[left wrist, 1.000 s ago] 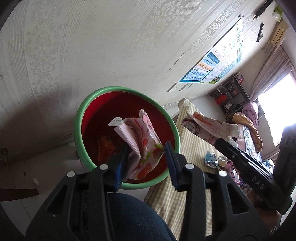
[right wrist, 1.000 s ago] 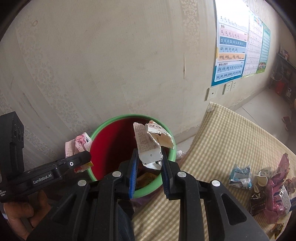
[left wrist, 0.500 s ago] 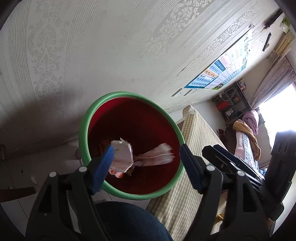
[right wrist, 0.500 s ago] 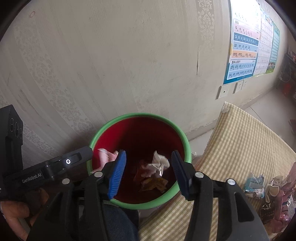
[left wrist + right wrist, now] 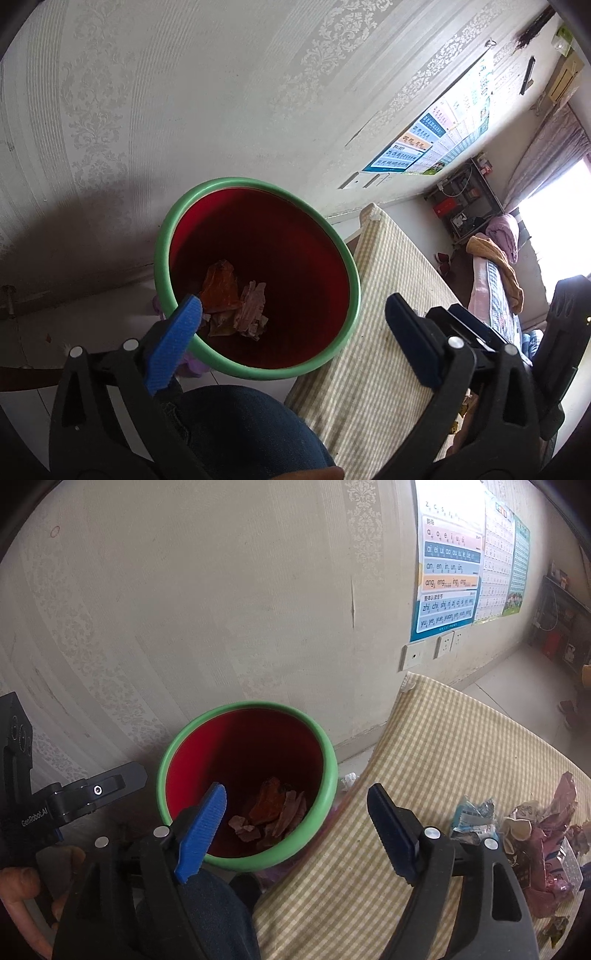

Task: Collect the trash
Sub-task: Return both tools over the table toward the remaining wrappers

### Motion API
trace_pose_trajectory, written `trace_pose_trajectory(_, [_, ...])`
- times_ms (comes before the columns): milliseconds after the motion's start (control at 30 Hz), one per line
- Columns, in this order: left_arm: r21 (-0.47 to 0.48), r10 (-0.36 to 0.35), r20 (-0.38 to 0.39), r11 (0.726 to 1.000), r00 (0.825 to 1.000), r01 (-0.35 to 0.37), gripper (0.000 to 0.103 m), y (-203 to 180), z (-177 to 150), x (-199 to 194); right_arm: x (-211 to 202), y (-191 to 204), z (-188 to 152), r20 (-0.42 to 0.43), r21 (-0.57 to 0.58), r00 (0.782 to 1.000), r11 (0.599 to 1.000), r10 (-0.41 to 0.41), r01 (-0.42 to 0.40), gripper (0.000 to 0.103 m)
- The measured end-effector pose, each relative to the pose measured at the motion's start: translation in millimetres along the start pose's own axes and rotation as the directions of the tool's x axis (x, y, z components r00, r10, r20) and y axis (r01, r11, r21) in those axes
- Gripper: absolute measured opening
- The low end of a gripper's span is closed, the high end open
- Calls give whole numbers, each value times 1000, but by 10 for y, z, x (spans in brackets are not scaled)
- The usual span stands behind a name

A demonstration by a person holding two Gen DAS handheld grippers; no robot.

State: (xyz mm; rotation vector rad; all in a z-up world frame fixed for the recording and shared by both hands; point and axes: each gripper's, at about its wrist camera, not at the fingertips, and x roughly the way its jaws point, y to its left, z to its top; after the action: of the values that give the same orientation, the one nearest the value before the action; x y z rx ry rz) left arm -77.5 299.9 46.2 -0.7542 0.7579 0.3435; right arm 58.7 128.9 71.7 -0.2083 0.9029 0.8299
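Two hand-held grippers poised above a red bin with a green rim [image 5: 164, 236], which stands on the floor against a patterned wall, just beside a table covered in a yellow checked cloth [image 5: 461, 760]. The left gripper [image 5: 295, 314] has its blue-padded jaws spread wide and opening, with nothing between them — only the bin's mouth shows through the gap. The right gripper [image 5: 297, 823] likewise has its jaws well apart and opening, nothing held. Crumpled wrappers [image 5: 236, 306], orange and pinkish, lie at the bottom of the bin. More trash [image 5: 532, 834] — pink, blue and silvery packets — lies in a heap on the cloth at the right edge of the right wrist view, well apart from the bin.
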Motion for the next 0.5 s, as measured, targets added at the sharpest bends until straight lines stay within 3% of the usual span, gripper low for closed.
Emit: trace_pose_trajectory(500, [179,-48,-84,982,995,63,97,-956,-438,139,-694,-776,-469,33,130,994,986,-108,103,77])
